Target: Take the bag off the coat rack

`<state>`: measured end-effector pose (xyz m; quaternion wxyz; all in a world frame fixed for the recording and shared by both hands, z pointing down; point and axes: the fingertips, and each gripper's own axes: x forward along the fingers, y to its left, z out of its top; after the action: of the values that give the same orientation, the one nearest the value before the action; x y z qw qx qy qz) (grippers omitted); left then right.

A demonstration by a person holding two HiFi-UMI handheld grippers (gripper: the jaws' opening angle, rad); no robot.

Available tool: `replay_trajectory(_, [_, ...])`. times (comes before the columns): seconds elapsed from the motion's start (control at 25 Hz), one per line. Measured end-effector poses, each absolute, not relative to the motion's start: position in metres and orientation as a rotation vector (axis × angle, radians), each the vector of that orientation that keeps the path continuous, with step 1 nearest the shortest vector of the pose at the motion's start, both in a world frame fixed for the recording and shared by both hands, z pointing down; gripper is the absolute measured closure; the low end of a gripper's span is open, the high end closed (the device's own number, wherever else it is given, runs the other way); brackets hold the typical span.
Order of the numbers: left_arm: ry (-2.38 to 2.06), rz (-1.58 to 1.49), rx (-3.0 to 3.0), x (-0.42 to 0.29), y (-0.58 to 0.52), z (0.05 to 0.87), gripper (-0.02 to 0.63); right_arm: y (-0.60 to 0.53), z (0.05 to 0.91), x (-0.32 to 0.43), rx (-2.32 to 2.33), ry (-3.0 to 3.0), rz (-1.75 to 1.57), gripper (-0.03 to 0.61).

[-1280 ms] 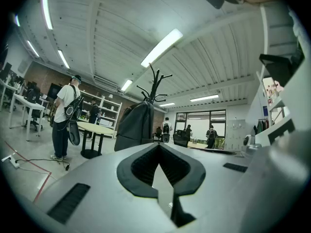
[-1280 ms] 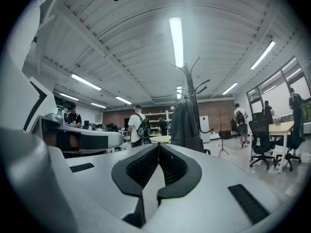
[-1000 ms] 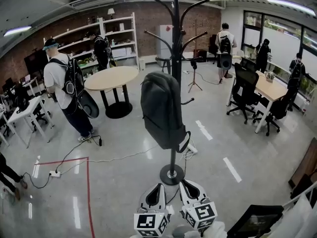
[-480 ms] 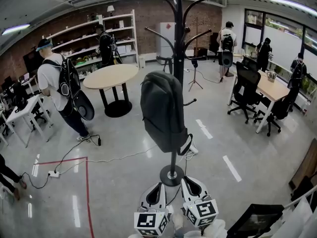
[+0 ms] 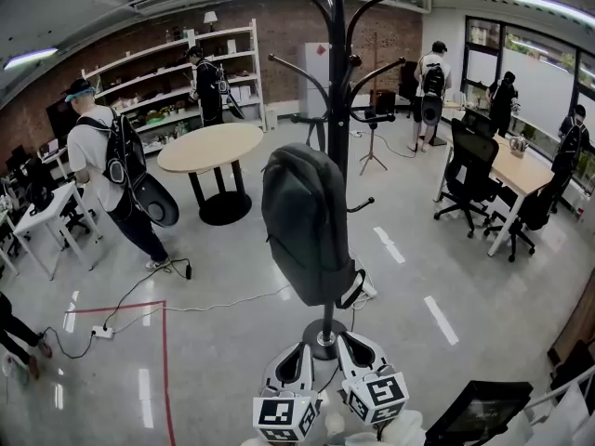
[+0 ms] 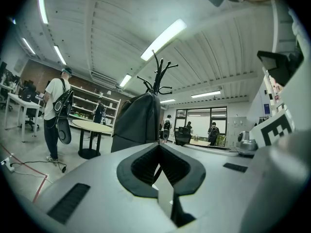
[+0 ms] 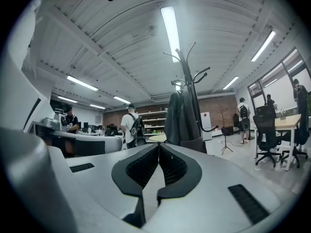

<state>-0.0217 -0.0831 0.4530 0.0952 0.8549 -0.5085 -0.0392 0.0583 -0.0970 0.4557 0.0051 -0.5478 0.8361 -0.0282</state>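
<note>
- Head view gives the whole layout. A dark grey backpack hangs on the black coat rack, on the left side of the pole and clear of the floor. The rack's round base sits on the floor below it.
- Only that view shows the base. In both gripper views the gripper bodies block the floor right in front.
- Left gripper and right gripper sit side by side at the bottom of the head view. Their tips point at the base and stop just short of it, well below the backpack and not touching it.
- Left gripper view: jaws pressed together at the tips, nothing between them. The backpack shows its broad side straight ahead above the jaws, with the rack's hooks sticking up over it. The right gripper's marker cube pokes in at the right edge.
- Right gripper view: jaws closed too, and empty. Here the backpack looks narrower, more edge-on, hanging against the pole a bit right of the jaw line.
- Container-wise, the backpack's contents are hidden. The shelves on the brick back wall hold stuff too small to make out.
- A round table stands behind the rack to the left, well apart from it.
</note>
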Motion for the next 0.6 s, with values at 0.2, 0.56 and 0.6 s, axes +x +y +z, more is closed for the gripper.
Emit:
replay_trajectory(0.2, [-1.525, -0.119, 2.532, -0.01, -0.11, 0.45, 0.612, -0.124, 0.452, 0.068, -1.692, 2.623, -0.08, 0.566])
replay_trajectory(0.56, [-1.551, -0.117, 2.524, 0.003, -0.15, 0.447, 0.612, -0.165, 0.45, 0.078, -1.657, 2.642, -0.082, 0.566])
replay_trajectory(0.6, [-1.552, -0.116, 2.524, 0.005, -0.153, 0.447, 0.612, -0.168, 0.451, 0.079, -1.654, 2.643, -0.084, 0.566])
